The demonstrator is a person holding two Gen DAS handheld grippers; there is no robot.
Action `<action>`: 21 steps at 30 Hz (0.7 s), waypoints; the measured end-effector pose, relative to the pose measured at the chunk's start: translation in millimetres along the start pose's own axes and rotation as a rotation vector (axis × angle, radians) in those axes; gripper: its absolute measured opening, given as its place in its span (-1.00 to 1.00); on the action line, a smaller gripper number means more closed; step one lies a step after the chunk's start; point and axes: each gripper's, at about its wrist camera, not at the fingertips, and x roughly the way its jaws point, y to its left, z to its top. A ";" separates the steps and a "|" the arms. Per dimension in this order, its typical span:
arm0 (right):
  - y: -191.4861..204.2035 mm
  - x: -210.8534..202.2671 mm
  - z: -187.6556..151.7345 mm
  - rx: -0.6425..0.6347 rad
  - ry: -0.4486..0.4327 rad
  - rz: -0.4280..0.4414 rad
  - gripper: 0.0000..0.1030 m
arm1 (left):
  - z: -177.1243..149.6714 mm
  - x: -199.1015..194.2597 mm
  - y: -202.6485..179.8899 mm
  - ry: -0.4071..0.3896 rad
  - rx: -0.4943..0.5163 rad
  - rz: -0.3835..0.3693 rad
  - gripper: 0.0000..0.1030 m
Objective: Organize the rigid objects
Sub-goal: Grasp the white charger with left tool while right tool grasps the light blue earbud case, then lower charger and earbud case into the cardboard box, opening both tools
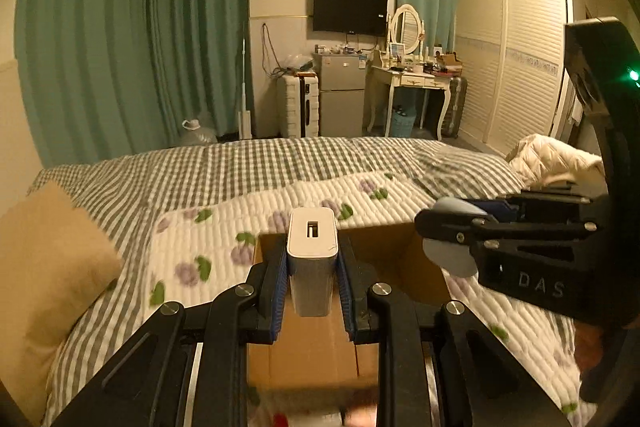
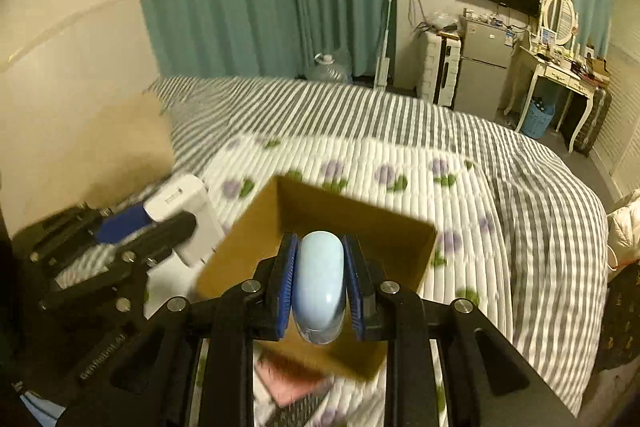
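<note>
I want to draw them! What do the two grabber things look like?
Both are black plastic with silver bolts. The left gripper and right gripper have ribbed blue pads inside their fingers. The right one's side shows pale letters "DAS" and a green light.

The power bank was white, the mouse pale blue, the box brown, the curtains teal, the bedspread grey-and-white checked with purple flowers.

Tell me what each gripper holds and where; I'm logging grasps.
The left gripper clamps a white charger block by its two long sides. The right gripper clamps a pale blue oval case by its sides, above the cardboard box.
</note>
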 end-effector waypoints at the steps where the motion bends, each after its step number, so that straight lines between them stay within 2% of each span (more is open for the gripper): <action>1: -5.4 8.5 5.3 0.020 0.000 0.001 -0.57 | 6.1 11.9 1.7 0.005 0.001 0.005 -0.55; 5: -22.6 48.9 17.6 0.052 0.033 -0.031 -0.57 | 9.8 57.0 3.1 0.062 0.006 -0.028 -0.55; 10: -43.6 98.0 -0.6 0.088 0.111 -0.086 -0.57 | -12.1 111.6 -7.3 0.163 0.044 -0.018 -0.55; 15: -59.1 124.6 -20.6 0.127 0.163 -0.106 -0.57 | -35.4 136.8 -7.5 0.214 0.014 -0.049 -0.55; 18: -61.7 133.9 -29.3 0.124 0.181 -0.111 -0.57 | -45.8 144.3 -11.7 0.244 0.030 -0.024 -0.55; 21: -61.2 131.3 -30.4 0.115 0.155 -0.106 -0.55 | -47.8 145.5 -9.9 0.270 0.038 -0.003 -0.51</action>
